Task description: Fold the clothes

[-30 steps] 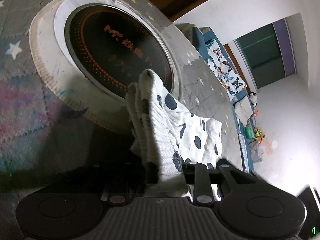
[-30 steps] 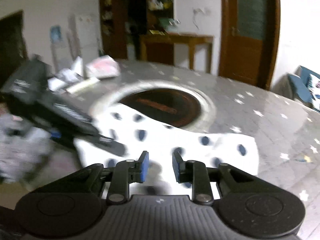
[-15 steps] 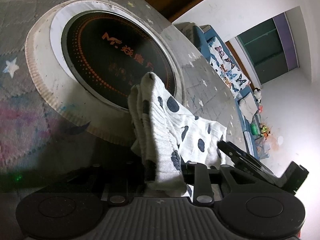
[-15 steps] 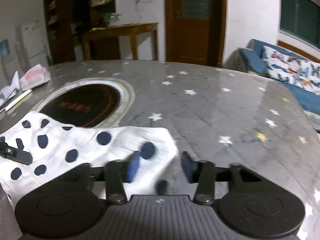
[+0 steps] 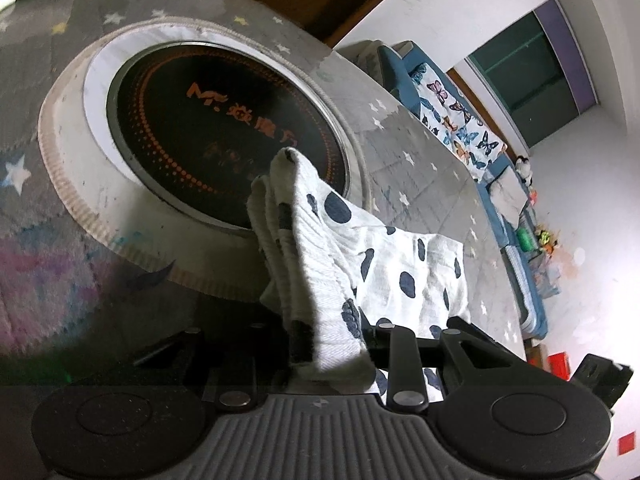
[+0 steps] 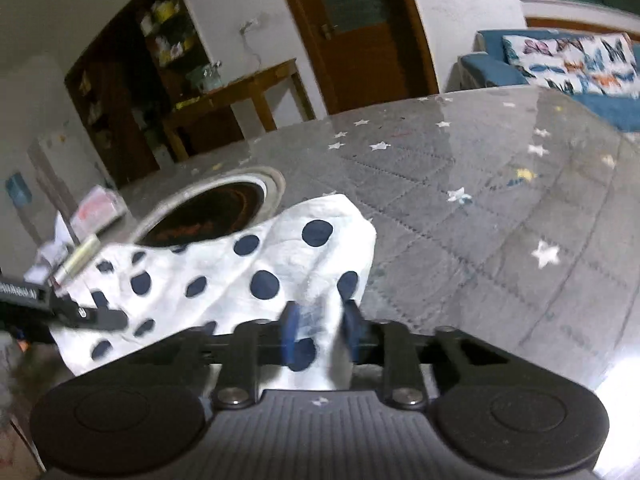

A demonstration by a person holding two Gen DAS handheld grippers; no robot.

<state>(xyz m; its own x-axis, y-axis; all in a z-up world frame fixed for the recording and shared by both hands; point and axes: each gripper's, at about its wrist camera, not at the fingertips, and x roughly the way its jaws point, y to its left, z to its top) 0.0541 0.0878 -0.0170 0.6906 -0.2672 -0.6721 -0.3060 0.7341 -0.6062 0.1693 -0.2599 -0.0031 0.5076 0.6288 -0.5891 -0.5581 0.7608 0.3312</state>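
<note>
Starred table (image 6: 500, 216), garment (image 6: 256, 264) between right claw (image 6: 322, 330)

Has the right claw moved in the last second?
Yes. The right claw has swung toward the sofa side and closed in on the dotted cloth corner, with the round cooktop now further left in its view.

A lived-in family home is indicated by the star-patterned bench (image 6: 500, 200) with a round induction cooktop (image 5: 224, 132) set into it, a blue sofa (image 6: 516, 74) with a butterfly-print cushion (image 6: 576, 64), a wooden door (image 6: 356, 28), a side table (image 6: 236, 100) and cluttered shelves (image 6: 168, 40) (toys are scattered on the floor (image 5: 548, 240)).
</note>
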